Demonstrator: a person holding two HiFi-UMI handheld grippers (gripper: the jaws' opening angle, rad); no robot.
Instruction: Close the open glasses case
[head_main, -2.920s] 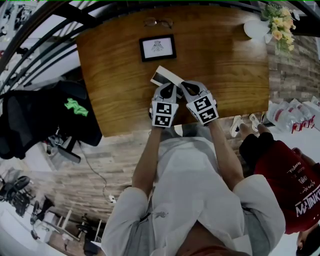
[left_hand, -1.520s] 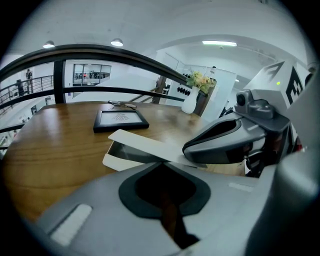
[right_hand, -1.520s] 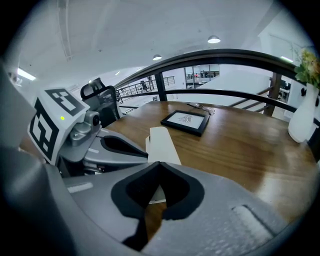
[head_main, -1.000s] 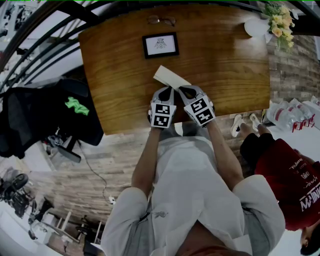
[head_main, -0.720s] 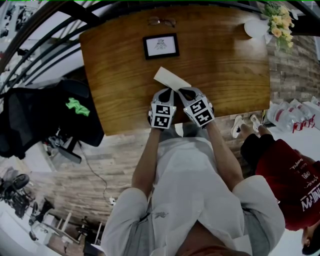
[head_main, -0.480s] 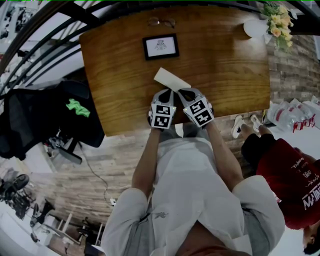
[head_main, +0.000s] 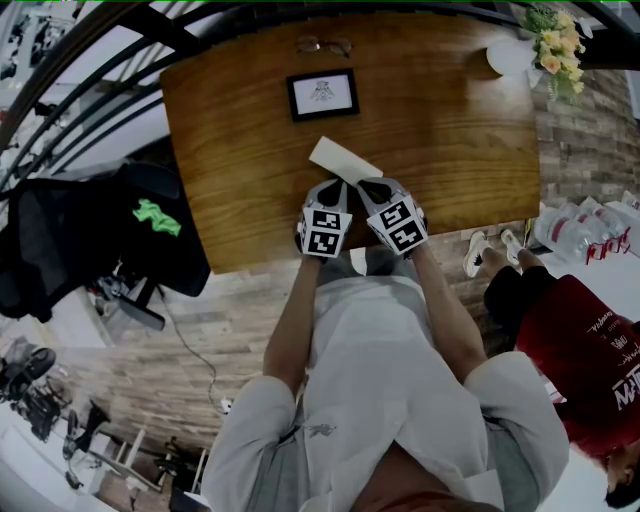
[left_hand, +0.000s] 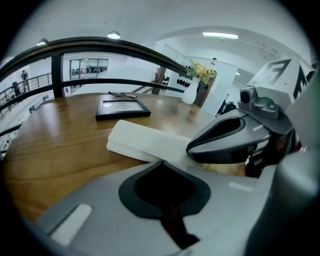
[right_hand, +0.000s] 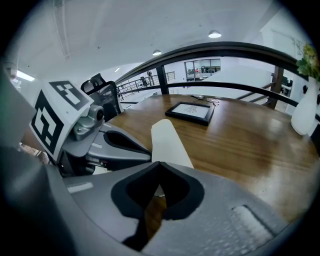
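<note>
The white glasses case (head_main: 343, 158) lies on the wooden table (head_main: 450, 130) with its lid down, slanting away to the left. Both grippers sit side by side at its near end, close to the table's front edge. My left gripper (head_main: 334, 184) is shut with nothing between its jaws, and the case (left_hand: 145, 140) lies just beyond its tip (left_hand: 161, 163). My right gripper (head_main: 372, 186) is also shut and empty, with the case (right_hand: 167, 140) stretching straight ahead of its tip (right_hand: 159, 163). Each gripper shows in the other's view: the right gripper (left_hand: 225, 141) and the left gripper (right_hand: 117, 145).
A black picture frame (head_main: 322, 94) lies flat beyond the case, and a pair of glasses (head_main: 322, 44) rests at the far edge. A white vase with flowers (head_main: 555, 45) stands at the far right corner. A black bag (head_main: 100, 230) sits left of the table, a person in red (head_main: 580, 350) to the right.
The case showed a dark open inside 2.9 s ago; its lid is now down. Over the last second the grippers and the case have hardly moved.
</note>
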